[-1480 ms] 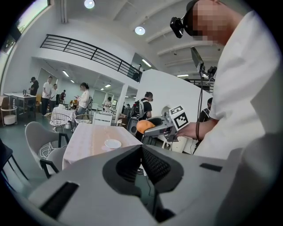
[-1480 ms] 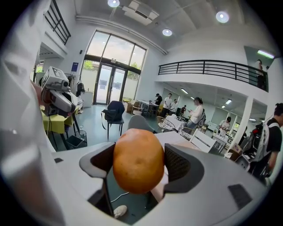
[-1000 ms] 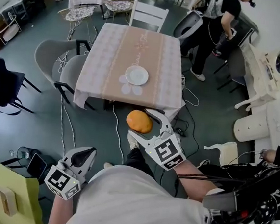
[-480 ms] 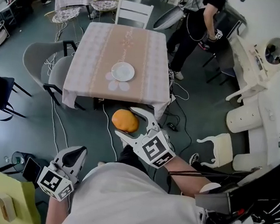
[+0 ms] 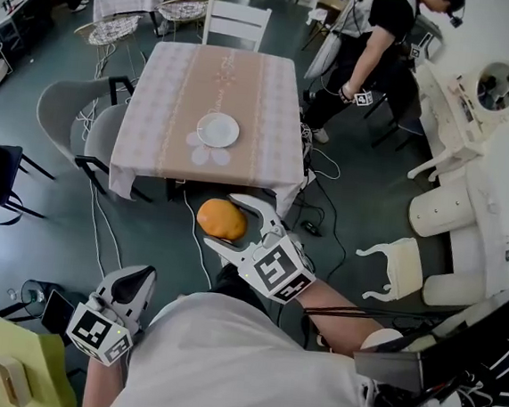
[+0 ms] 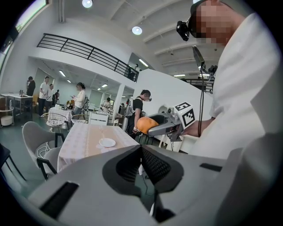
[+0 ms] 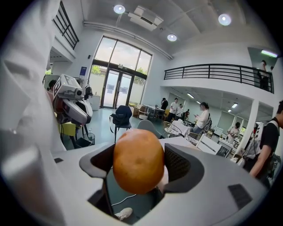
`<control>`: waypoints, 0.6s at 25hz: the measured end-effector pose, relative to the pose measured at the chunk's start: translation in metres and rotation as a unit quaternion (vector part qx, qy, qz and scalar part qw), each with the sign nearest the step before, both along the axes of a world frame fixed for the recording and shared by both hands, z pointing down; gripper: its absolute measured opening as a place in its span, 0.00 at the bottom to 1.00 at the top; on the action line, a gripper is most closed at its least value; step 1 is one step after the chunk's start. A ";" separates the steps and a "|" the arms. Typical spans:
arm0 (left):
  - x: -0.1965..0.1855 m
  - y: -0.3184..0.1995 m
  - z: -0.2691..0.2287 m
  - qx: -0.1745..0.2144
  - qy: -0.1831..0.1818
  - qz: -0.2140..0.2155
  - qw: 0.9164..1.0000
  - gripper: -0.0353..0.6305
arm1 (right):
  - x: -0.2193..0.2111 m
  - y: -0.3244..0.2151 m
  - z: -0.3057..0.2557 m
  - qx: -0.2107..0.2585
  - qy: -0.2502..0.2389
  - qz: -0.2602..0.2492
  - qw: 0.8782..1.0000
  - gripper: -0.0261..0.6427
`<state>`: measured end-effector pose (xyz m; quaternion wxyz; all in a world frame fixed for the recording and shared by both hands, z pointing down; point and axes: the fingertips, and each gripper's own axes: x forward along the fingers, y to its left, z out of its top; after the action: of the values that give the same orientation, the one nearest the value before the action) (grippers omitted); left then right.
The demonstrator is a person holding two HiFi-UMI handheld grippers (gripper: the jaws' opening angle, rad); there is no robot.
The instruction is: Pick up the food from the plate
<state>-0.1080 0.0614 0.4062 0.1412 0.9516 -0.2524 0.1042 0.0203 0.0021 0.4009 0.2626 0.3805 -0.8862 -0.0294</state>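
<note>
A round orange piece of food (image 5: pixel 222 219) hangs over the floor just off the near edge of the table (image 5: pixel 272 110), with my right gripper (image 5: pixel 226 223) shut on it. In the right gripper view the food (image 7: pixel 138 160) fills the gap between both jaws. The white plate (image 5: pixel 218 130) sits bare on the table's near half. My left gripper (image 5: pixel 143 276) is low at my left side, jaws together and holding nothing. The left gripper view shows the plate (image 6: pixel 107 142) and the food (image 6: pixel 146 124) held in the right gripper (image 6: pixel 164 127).
A person in black (image 5: pixel 378 31) stands by the table's far right corner. Grey chairs (image 5: pixel 80 105) are at the table's left and a white chair (image 5: pixel 236 22) at its far end. Cables (image 5: pixel 193 237) trail across the floor. White seats (image 5: pixel 442 207) line the right.
The right gripper with the food has drifted slightly left in the view, staying off the table's near edge. The person in black has shifted by the far corner. The left gripper has barely moved.
</note>
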 end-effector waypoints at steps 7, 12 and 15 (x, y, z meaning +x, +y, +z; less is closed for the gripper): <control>-0.002 0.000 0.003 -0.003 -0.001 -0.002 1.000 0.07 | 0.000 0.000 0.002 0.001 -0.002 -0.001 1.000 0.57; -0.004 -0.001 0.005 -0.005 0.000 -0.003 1.000 0.07 | -0.001 -0.003 0.005 0.000 -0.001 0.000 1.000 0.57; -0.005 -0.003 0.006 -0.006 -0.001 -0.004 1.000 0.07 | -0.003 -0.004 0.005 -0.002 -0.001 -0.002 1.000 0.57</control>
<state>-0.1129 0.0583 0.4124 0.1468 0.9496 -0.2557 0.1064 0.0174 -0.0019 0.4063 0.2626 0.3785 -0.8871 -0.0283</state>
